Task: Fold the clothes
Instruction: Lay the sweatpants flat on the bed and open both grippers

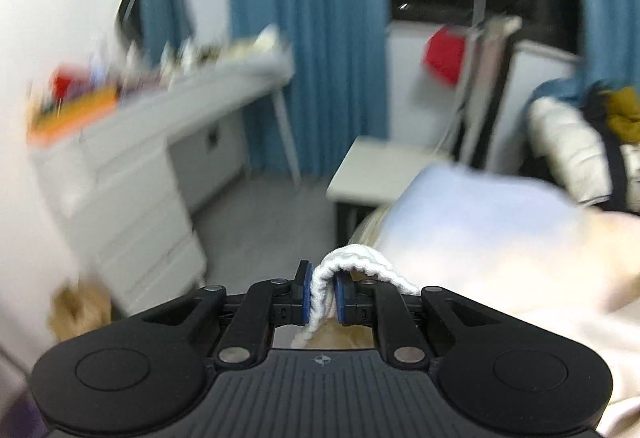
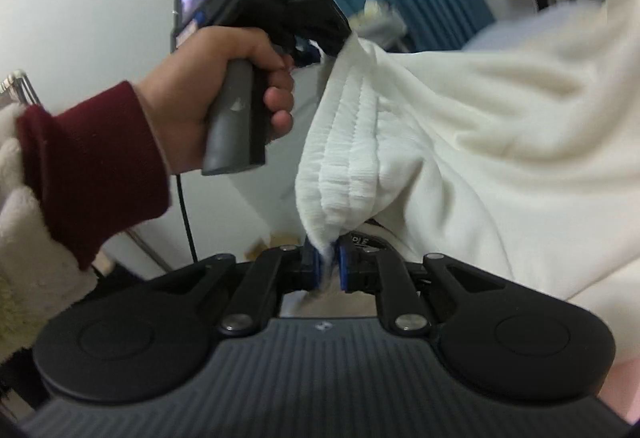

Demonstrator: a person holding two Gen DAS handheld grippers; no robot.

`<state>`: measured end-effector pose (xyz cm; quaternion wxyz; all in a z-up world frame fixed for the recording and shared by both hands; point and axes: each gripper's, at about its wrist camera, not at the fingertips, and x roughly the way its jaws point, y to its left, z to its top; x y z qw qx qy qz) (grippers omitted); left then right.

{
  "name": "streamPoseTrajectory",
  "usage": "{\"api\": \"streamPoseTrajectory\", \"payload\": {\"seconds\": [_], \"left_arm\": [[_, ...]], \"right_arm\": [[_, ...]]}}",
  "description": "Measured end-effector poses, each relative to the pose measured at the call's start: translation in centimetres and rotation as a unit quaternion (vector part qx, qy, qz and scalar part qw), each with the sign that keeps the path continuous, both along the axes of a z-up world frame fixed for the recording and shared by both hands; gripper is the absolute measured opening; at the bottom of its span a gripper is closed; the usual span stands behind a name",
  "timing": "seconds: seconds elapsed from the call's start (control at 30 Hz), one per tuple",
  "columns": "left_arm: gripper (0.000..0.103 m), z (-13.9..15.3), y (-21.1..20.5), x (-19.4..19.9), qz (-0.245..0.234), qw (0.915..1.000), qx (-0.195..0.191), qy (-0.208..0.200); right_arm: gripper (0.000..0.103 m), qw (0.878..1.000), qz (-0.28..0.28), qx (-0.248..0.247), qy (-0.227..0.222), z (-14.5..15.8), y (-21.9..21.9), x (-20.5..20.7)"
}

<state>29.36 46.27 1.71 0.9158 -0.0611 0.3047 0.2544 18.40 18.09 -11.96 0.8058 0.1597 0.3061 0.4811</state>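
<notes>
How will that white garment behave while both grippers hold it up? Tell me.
Probably floppy: the white garment sags in soft folds between the left gripper and right gripper. The ribbed hem bunches, so it likely stretches. It looks thick, perhaps heavyish.

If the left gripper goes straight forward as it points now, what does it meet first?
The left gripper, shut on the white garment's ribbed hem, probably meets the blue curtain first; blur leaves depth unclear.
</notes>
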Motion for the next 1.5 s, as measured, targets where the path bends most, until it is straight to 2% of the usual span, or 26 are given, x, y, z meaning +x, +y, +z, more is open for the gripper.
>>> {"api": "streamPoseTrajectory", "payload": {"seconds": [0.07,0.17,0.23,0.27,0.3,0.33,0.37,0.4,0.43,0.47,0.57,0.67,0.73,0.9,1.2,1.4,1.5], "left_arm": [[0.014,-2.1,2.0,-0.5,0.004,0.9995,-0.03,-0.007],[0.017,-2.1,3.3,-2.8,-0.012,0.9985,-0.044,-0.031],[0.025,-1.6,3.4,-4.2,-0.022,0.998,-0.046,-0.037],[0.027,-1.4,3.1,-5.0,-0.025,0.9978,-0.048,-0.038],[0.034,-1.1,2.9,-6.0,-0.022,0.9979,-0.046,-0.039],[0.046,-0.7,2.8,-7.1,-0.019,0.9981,-0.044,-0.04],[0.052,-0.2,2.6,-8.2,-0.016,0.9984,-0.038,-0.037],[0.062,0.2,2.2,-9.4,-0.015,0.9987,-0.03,-0.039],[0.071,0.9,1.9,-11.1,-0.013,0.9988,-0.02,-0.042],[0.073,1.5,1.5,-12.6,-0.014,0.9989,-0.013,-0.042],[0.075,3.3,-0.3,-17.3,-0.015,0.9991,0.002,-0.039],[0.076,4.8,-3.1,-22.1,-0.021,0.9975,-0.009,-0.067],[0.077,5.6,-6.0,-24.5,-0.035,0.9948,-0.02,-0.093],[0.078,7.1,-15.0,-28.3,-0.088,0.9877,-0.035,-0.124],[0.079,8.4,-31.2,-30.8,-0.192,0.9701,-0.045,-0.141],[0.08,6.7,-39.0,-31.8,-0.217,0.9642,-0.057,-0.141],[0.08,5.3,-40.3,-30.8,-0.223,0.9636,-0.06,-0.135]], "right_arm": [[0.013,1.0,0.011,-0.013,-0.011,-0.8,0.6,0.0],[0.016,1.0,0.017,-0.016,-0.013,-0.5,0.6,0.1],[0.018,1.0,0.019,-0.019,-0.012,-0.1,0.4,0.1],[0.026,0.999,0.018,-0.028,-0.017,0.2,0.3,-0.1],[0.04,0.999,0.016,-0.036,-0.023,0.5,0.2,-0.4],[0.05,0.998,0.012,-0.045,-0.032,0.8,-0.1,-0.7],[0.074,0.998,0.009,-0.053,-0.04,1.1,-0.4,-1.0],[0.091,0.997,0.008,-0.061,-0.05,1.1,-1.0,-1.7],[0.091,0.996,0.007,-0.068,-0.059,1.2,-1.7,-2.4],[0.093,0.995,0.005,-0.076,-0.068,1.2,-2.3,-3.0],[0.094,0.991,0.002,-0.098,-0.095,1.3,-4.2,-5.0],[0.094,0.986,-0.01,-0.113,-0.119,1.7,-6.4,-6.9],[0.094,0.985,-0.032,-0.115,-0.128,2.7,-8.2,-7.3],[0.094,0.977,-0.099,-0.116,-0.152,6.1,-14.1,-6.9],[0.094,0.953,-0.207,-0.116,-0.187,11.2,-25.2,-6.4],[0.094,0.937,-0.268,-0.131,-0.179,11.1,-31.7,-5.9],[0.094,0.933,-0.287,-0.142,-0.166,10.1,-33.6,-5.3]]}}
